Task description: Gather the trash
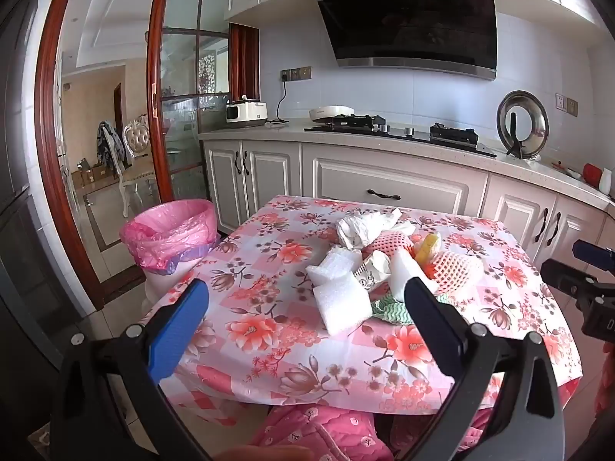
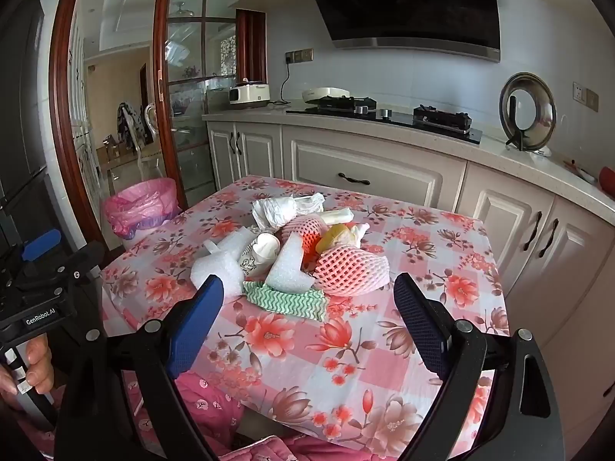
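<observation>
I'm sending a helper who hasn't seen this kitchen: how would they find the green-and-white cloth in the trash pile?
Start at the table with the pink flowered cloth in front of the white cabinets. A pile of trash sits mid-table; the green-and-white cloth lies flat at its near edge, tucked under a white foam block. It alone has green zigzag stripes.

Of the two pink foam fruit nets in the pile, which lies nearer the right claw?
The larger pink net, at the pile's right front edge beside the green-striped cloth. The other net sits farther back, mid-pile.

Foam, netting and paper trash (image 2: pixel 292 253) lies heaped on the table; pink-lined bin (image 1: pixel 169 230) stands beside.
</observation>
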`<state>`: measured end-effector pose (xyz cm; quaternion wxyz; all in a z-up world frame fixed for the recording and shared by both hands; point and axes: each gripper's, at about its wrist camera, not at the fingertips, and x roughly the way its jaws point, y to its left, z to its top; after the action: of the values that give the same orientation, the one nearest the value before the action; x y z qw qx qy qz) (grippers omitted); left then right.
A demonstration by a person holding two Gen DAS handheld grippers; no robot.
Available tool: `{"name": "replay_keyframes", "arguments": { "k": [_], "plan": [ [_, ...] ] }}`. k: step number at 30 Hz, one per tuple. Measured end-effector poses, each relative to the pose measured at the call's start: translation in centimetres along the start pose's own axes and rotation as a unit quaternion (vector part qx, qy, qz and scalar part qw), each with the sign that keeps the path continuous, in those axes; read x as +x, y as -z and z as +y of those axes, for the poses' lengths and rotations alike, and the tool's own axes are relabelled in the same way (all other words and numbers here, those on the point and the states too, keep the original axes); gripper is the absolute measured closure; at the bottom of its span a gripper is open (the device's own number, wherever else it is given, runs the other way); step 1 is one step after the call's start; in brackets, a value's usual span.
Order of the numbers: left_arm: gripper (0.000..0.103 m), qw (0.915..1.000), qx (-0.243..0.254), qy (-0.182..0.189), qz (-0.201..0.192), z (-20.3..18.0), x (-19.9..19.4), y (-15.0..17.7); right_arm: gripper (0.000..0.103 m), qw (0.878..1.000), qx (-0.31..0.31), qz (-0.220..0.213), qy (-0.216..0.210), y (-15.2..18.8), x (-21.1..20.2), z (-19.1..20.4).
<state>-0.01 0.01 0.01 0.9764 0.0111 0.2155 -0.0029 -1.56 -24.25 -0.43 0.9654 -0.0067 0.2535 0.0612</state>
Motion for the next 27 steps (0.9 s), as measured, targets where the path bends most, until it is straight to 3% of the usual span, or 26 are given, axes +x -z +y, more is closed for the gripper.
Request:
{"name": "replay_keyframes", "arguments": {
  "k": [27],
  "plan": [
    [0.004, 1.0000, 0.001, 0.000, -0.001, 0.00, 0.01, -0.01, 0.018, 1.000, 0.001, 0.003, -0.002, 0.10, -0.12, -0.08]
  ]
}}
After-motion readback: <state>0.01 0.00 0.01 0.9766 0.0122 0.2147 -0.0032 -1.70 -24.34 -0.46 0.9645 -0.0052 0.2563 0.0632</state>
